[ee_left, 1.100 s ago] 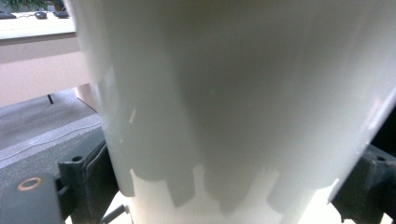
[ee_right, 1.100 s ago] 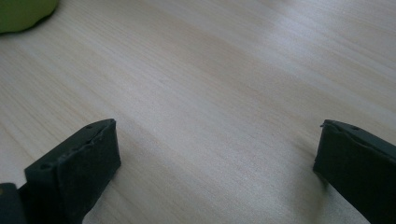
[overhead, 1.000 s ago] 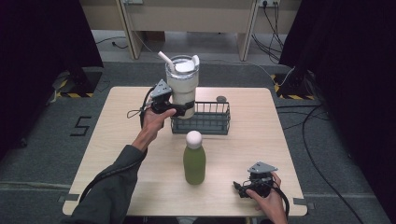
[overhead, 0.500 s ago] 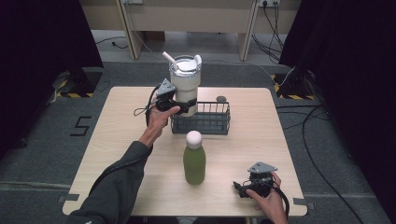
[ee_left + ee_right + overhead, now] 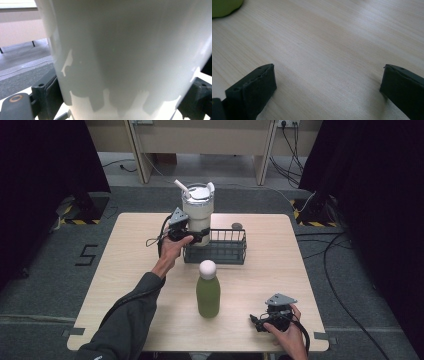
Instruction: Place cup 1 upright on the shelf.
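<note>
Tumbler (image 5: 198, 215), white with lid and straw, sits clamped between the left gripper (image 5: 192, 236) jaws; both pads press its lower wall, one on each side, body upright. In the left gripper view the tumbler wall (image 5: 125, 57) sits right between the jaws. Its base is at the left end of the wire basket (image 5: 224, 251), just past the jaw tips. Right gripper (image 5: 256, 322) rests low on the table (image 5: 125, 265), jaws spread wide, bare wood between them. Green bottle (image 5: 208, 290) stands ahead of those jaws, apart from them.
</note>
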`<state>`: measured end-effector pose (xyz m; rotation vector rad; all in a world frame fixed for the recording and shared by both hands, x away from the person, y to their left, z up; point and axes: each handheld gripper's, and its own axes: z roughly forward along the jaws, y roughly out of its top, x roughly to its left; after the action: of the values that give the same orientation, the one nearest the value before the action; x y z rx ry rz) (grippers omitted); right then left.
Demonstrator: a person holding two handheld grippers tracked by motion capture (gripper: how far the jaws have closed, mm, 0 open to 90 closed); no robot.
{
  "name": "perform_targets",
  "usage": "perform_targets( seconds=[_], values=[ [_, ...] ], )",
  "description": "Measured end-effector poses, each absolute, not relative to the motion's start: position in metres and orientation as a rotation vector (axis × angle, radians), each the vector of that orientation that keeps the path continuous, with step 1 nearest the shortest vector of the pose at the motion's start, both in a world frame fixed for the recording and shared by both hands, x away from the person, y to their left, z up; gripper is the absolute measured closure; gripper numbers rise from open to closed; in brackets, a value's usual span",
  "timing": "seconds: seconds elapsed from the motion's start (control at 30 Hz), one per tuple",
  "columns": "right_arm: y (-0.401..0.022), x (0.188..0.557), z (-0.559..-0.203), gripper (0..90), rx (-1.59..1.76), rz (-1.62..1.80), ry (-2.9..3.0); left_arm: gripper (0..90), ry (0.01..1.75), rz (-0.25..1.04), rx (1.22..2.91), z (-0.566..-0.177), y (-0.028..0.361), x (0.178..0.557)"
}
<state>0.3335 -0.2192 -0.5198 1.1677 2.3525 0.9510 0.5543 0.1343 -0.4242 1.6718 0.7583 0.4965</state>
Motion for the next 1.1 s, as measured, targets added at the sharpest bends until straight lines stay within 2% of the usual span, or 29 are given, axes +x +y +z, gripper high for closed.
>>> perform_targets(
  seconds=[1.1],
  values=[
    [-0.219, 0.333, -0.52, 0.3, 1.166, 0.955, 2.356, 10.4, 0.805, 0.477, 1.69, -0.459, 0.132, 0.555]
  ],
)
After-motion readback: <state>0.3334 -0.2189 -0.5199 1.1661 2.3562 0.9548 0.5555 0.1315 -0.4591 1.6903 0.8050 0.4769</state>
